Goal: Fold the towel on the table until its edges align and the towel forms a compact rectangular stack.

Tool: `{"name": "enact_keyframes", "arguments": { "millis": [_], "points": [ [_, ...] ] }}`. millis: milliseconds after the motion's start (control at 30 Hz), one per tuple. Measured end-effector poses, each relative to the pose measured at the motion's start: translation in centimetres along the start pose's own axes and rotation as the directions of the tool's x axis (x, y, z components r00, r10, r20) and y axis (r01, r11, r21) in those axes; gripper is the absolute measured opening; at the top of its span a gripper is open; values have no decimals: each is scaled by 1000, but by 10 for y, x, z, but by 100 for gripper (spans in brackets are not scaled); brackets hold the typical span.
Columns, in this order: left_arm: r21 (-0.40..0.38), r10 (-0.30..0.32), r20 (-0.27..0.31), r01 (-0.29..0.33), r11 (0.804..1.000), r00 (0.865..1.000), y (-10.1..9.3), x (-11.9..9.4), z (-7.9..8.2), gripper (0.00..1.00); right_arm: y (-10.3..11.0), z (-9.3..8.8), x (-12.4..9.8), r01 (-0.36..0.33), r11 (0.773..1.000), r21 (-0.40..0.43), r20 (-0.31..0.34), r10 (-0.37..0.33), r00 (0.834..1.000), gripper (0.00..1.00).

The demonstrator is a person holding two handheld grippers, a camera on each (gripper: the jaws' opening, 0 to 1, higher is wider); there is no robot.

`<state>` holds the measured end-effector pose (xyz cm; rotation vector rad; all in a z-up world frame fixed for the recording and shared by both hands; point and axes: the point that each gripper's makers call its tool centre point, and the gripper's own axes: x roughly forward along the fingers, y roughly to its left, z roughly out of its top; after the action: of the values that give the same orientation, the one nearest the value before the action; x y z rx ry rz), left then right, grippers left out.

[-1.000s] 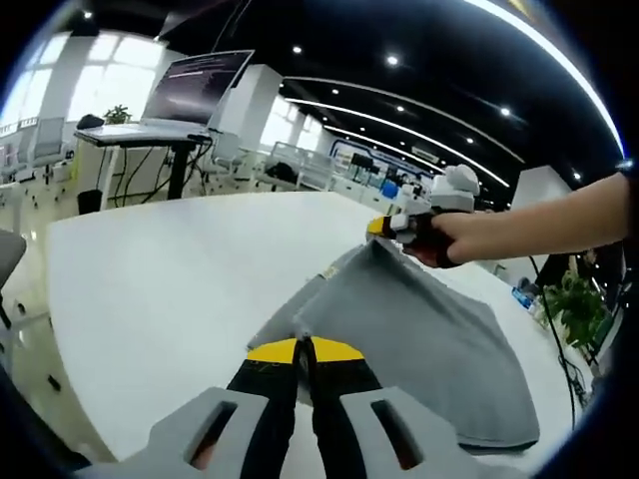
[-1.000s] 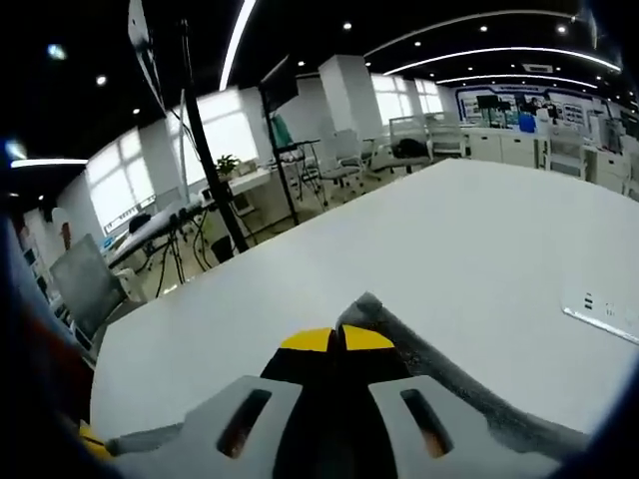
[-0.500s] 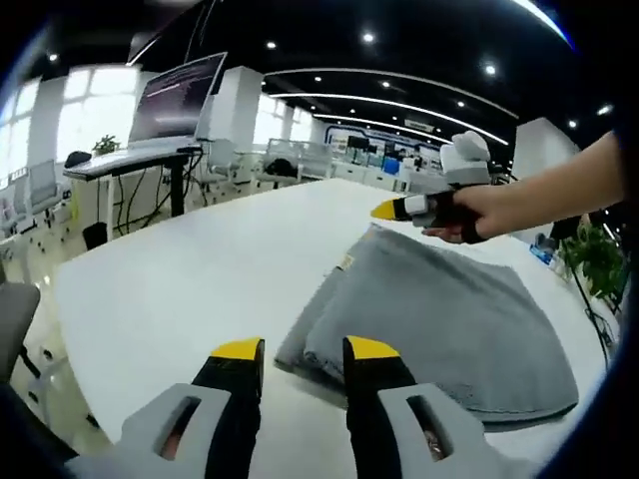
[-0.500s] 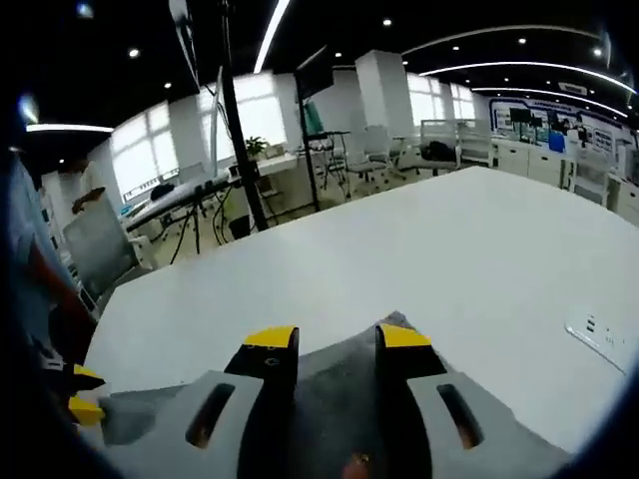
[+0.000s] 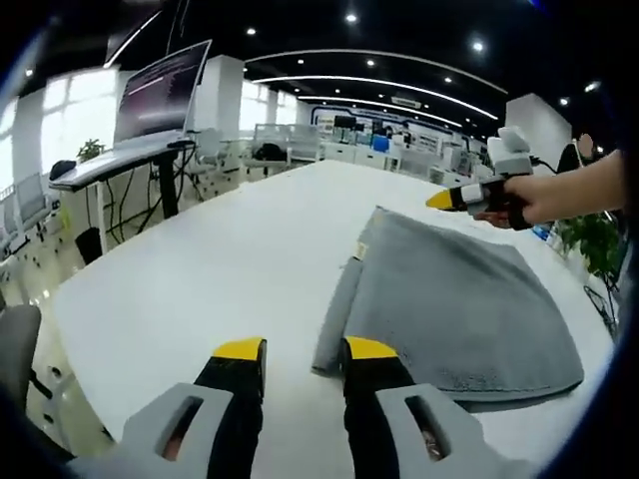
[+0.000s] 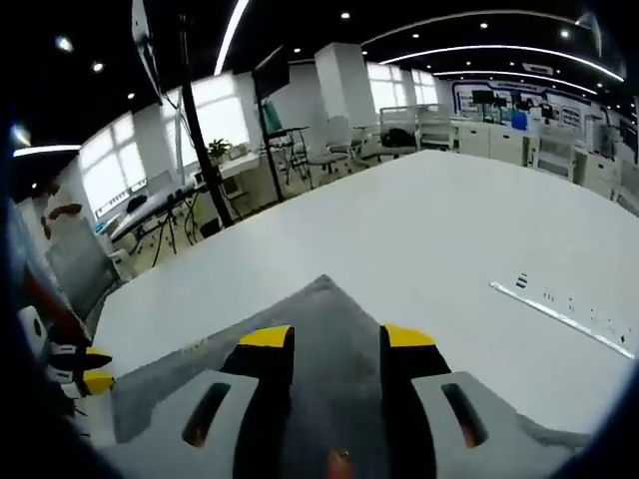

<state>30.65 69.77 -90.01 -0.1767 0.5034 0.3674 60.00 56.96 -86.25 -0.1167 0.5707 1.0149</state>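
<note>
A grey towel (image 5: 454, 304) lies folded flat on the white table (image 5: 220, 269), its folded edge toward my left gripper. My left gripper (image 5: 305, 351) stands open just short of the towel's near corner, nothing between its yellow-tipped jaws. In the left gripper view the right gripper (image 5: 469, 197), held in a hand, hovers above the towel's far corner. In the right gripper view the same towel (image 6: 329, 324) lies under my open right gripper (image 6: 336, 337), its corner pointing away across the table (image 6: 469, 230). The left gripper's yellow tips (image 6: 92, 370) peek in at the far left.
A standing desk with a large monitor (image 5: 160, 80) stands beyond the table's left side. Office desks and chairs (image 6: 399, 130) fill the background. A green plant (image 5: 594, 244) is at the right edge. A thin marked strip (image 6: 559, 311) lies on the table to the right.
Both grippers went from shut on the towel's corners to open. The towel now lies flat, and both grippers have drawn back from it.
</note>
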Motion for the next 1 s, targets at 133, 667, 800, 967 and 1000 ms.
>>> {"name": "enact_keyframes", "arguments": {
  "millis": [133, 667, 800, 967, 1000],
  "points": [
    [-82, -33, -12, 32, 996, 999, -4, -1, 2, 26, -23, -9, -27, 57, 996, 65, -4, -57, 998, 32],
    [26, -103, -95, 106, 994, 990, -28, 9, -6, 25, -101, -60, -113, 267, 962, 61, -50, -264, 963, 42],
    [77, -88, -107, 97, 992, 990, -27, 10, -6, 24, -113, -74, -124, 294, 951, 92, -63, -289, 955, 40],
    [76, -86, -115, 95, 993, 990, -29, 10, -7, 21, -128, -87, -138, 347, 932, 108, -88, -338, 937, 39],
    [72, -83, -119, 92, 993, 989, -27, 10, -8, 21, -132, -93, -140, 361, 922, 140, -98, -350, 932, 37]
  ]
}}
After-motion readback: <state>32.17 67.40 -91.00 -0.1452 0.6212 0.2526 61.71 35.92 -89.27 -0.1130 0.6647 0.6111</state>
